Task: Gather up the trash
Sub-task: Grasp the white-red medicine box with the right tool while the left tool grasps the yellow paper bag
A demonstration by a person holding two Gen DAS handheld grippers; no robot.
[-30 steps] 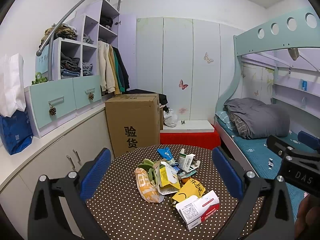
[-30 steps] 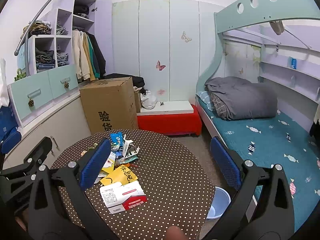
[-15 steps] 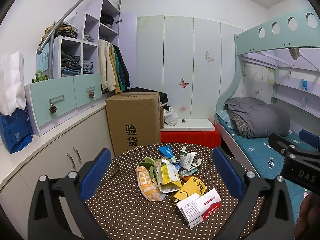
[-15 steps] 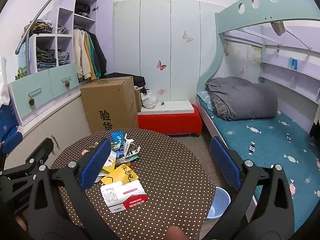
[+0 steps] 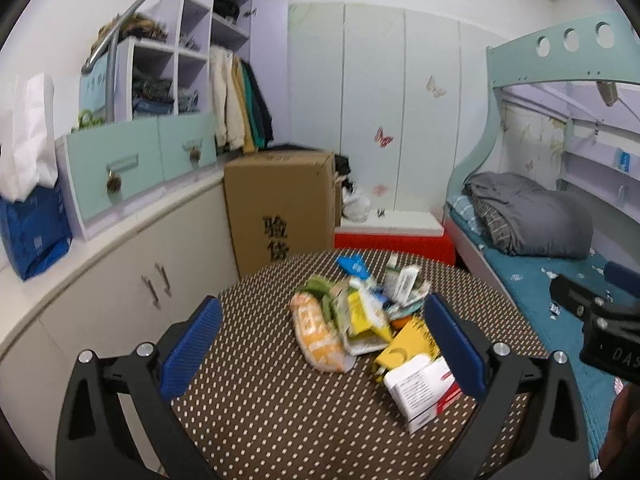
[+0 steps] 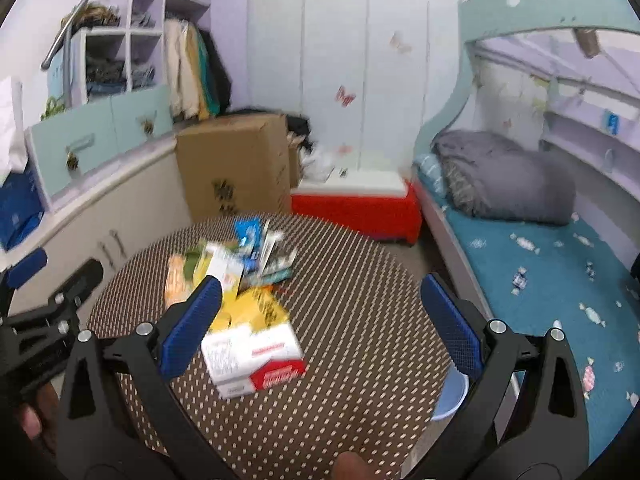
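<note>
- Left wrist view: my left gripper (image 5: 320,344) hangs above the round brown polka-dot table (image 5: 256,408), jaws spread wide, holding nothing.
- Right wrist view: my right gripper (image 6: 320,324) is likewise wide open and empty over the same table (image 6: 360,320).
- Trash: a heap of wrappers and cartons (image 5: 360,312) lies mid-table; the white-and-red cardboard box (image 6: 254,354) sits at its near edge.
- Beside the table: a light blue plastic bin (image 6: 454,394) on the floor.

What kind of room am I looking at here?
Most likely a child's bedroom: a bunk bed with a grey duvet, butterfly stickers on the wardrobe doors, and clothes hanging by open shelves.
</note>
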